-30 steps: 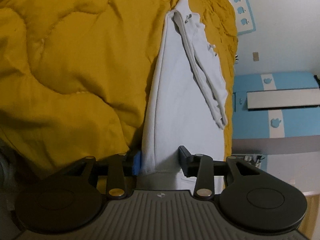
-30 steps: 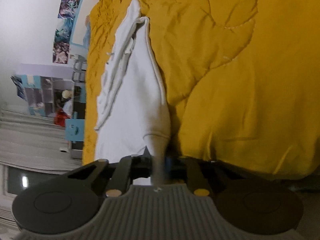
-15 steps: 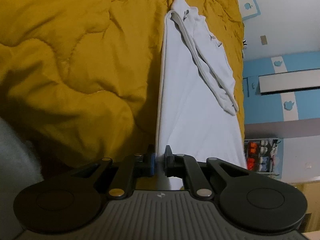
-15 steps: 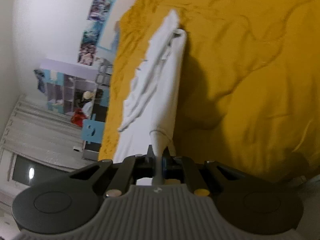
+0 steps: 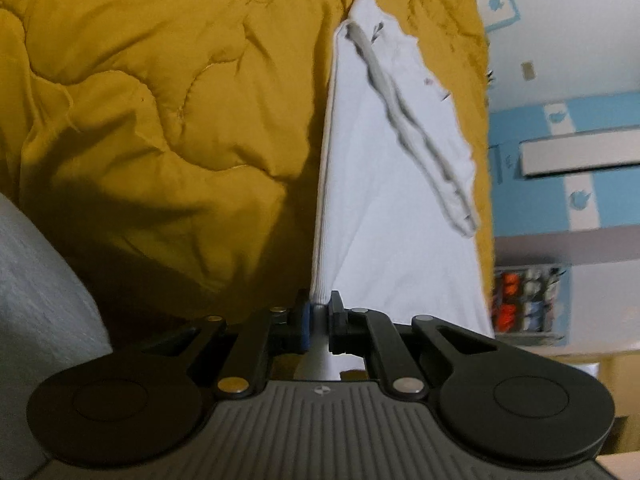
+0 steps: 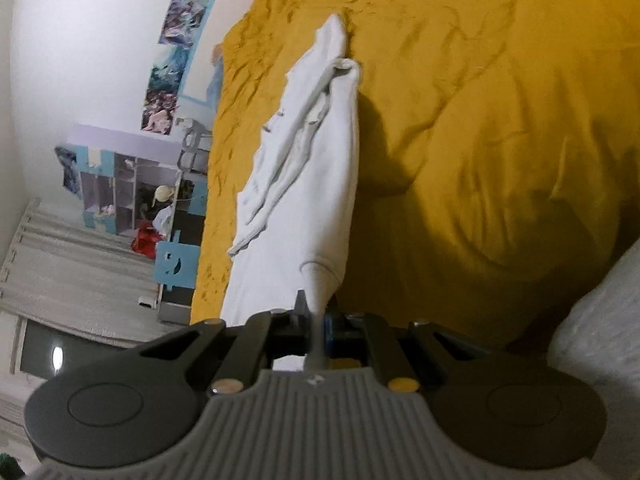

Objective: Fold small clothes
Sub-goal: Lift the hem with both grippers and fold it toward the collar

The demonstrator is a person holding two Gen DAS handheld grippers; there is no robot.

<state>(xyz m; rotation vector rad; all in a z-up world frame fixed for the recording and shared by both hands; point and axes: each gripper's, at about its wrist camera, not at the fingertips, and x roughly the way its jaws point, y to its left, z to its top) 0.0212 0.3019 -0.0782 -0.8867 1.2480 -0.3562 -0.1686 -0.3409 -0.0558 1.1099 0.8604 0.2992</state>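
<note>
A small white garment (image 5: 384, 168) stretches away from me over a mustard-yellow quilt (image 5: 160, 112). My left gripper (image 5: 319, 314) is shut on its ribbed near edge, which is pinched between the pads. In the right wrist view the same white garment (image 6: 316, 184) hangs taut and lifted, casting a shadow on the yellow quilt (image 6: 500, 140). My right gripper (image 6: 316, 314) is shut on a narrow cuff-like corner of it. A folded sleeve lies along the garment's upper side. The far end still rests on the quilt.
A grey-white sleeve or cloth (image 5: 36, 304) fills the lower left of the left view and shows as a grey cloth (image 6: 600, 332) at the right view's lower right. Beyond the bed stand blue-and-white furniture (image 5: 568, 152), shelves (image 6: 128, 196) and wall posters (image 6: 172, 64).
The left jaws closed from wide apart onto the garment's edge. Both grippers rose, pulling the near end of the garment up off the quilt and taut.
</note>
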